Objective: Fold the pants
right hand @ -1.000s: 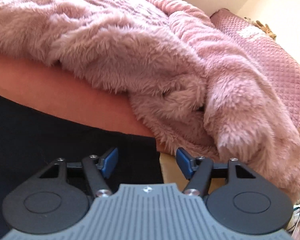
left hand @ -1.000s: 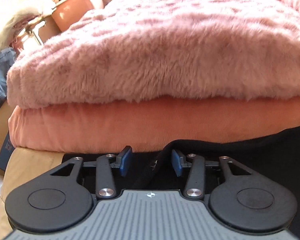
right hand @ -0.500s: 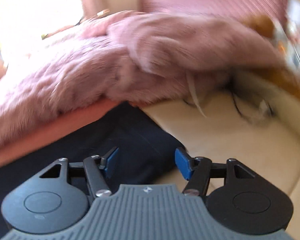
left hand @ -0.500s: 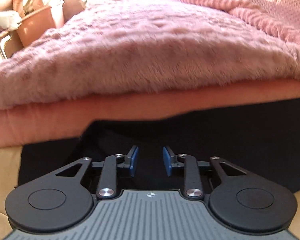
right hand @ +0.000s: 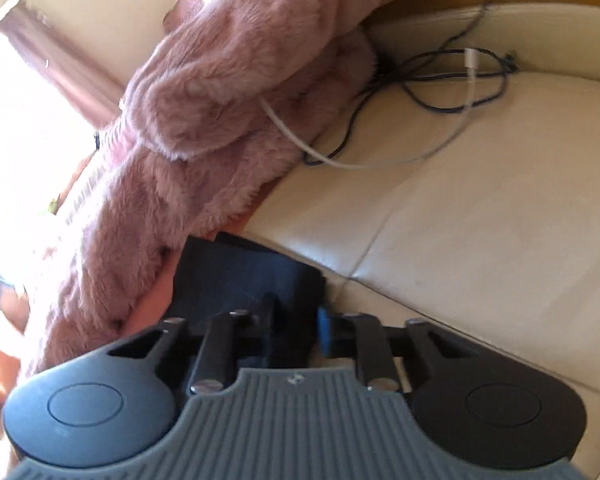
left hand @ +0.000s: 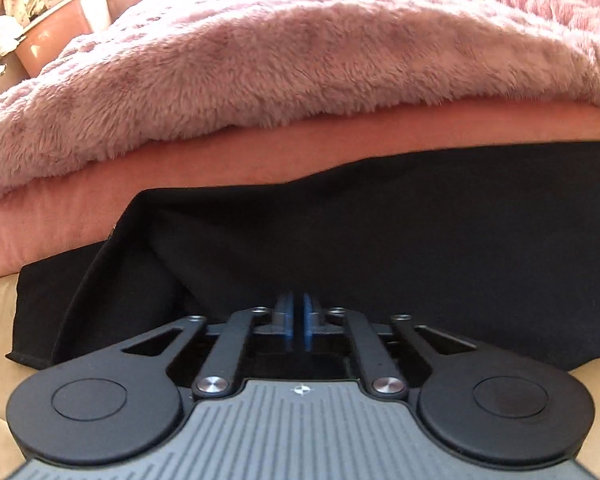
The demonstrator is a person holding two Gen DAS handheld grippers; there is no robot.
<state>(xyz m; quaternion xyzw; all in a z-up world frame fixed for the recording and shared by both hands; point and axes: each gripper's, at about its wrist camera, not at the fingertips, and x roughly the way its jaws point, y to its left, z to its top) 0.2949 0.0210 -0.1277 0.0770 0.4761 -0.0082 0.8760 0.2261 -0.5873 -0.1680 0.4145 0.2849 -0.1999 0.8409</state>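
Black, soft pants (left hand: 380,240) lie limp and light; edges suit gripping. The left gripper (left hand: 296,320) is pinched together on cloth; the right gripper (right hand: 296,328) is closing on a folded edge.

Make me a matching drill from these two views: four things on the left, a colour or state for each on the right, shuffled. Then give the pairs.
Things:
1. pants
2. blanket
3. cushion
4. left gripper

Colour or state:
A. cream
B. shut
C. fluffy pink
D. black

Pairs: 1-D, 2-C, 3-A, 4-B
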